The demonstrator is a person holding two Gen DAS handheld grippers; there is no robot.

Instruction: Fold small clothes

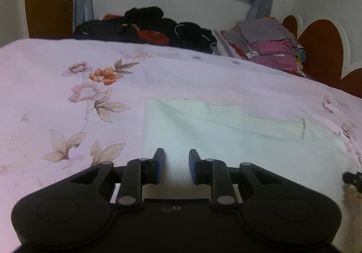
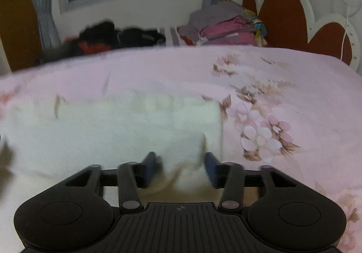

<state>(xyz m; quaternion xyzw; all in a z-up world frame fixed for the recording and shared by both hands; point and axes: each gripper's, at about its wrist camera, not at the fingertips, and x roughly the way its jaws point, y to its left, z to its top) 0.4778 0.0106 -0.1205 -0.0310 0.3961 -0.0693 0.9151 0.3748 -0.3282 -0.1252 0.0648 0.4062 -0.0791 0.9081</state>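
A white garment lies flat on the pink flowered bed sheet, with a folded layer across its far half. My left gripper hovers over the garment's near left part. Its blue pads stand a little apart and only flat cloth shows in the gap. In the blurred right wrist view the same white garment fills the left and middle. My right gripper is low over its near right corner. The jaws stand wider apart with a raised ridge of white cloth between them, and the pads do not clearly press on it.
A pile of dark and red clothes lies at the far edge of the bed below the window. A stack of folded grey and pink clothes sits at the far right beside the brown scalloped headboard. The flowered sheet stretches to the right.
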